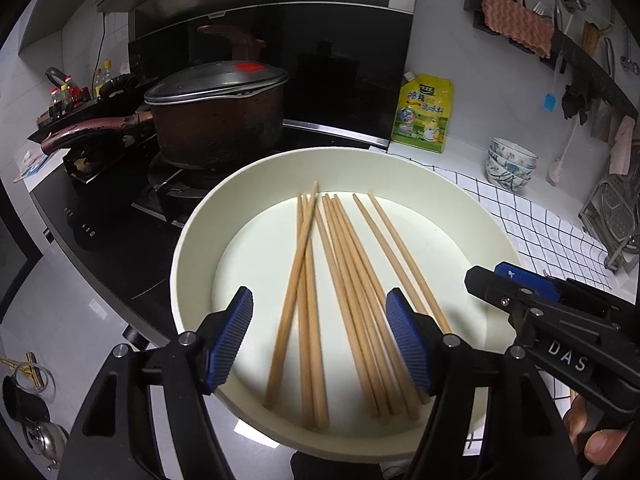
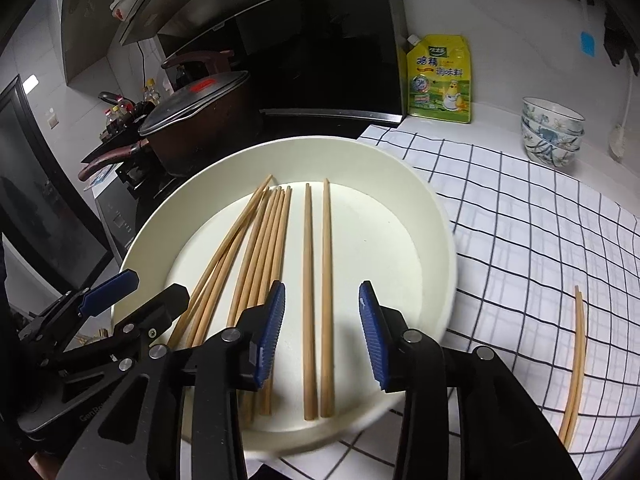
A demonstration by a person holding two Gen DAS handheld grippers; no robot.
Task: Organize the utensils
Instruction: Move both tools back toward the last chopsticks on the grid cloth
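Both tongs, left (image 1: pixel 320 344) and right (image 2: pixel 322 336), gape empty over chopsticks (image 2: pixel 316 300) in the white dish (image 2: pixel 420 200); "DAS" shows (left view); stray pair (image 2: pixel 576 364) right view only.

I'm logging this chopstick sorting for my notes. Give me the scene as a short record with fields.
setting: kitchen counter beside a stove
bowl: wide, cream, on the checked cloth
chopsticks in bowl: wooden, lying flat, roughly parallel
stray chopsticks: on the cloth, right of the bowl
left tongs: open, empty, above the bowl
right tongs: open, empty, above two chopsticks
background: lidded pot, yellow pouch, stacked bowls
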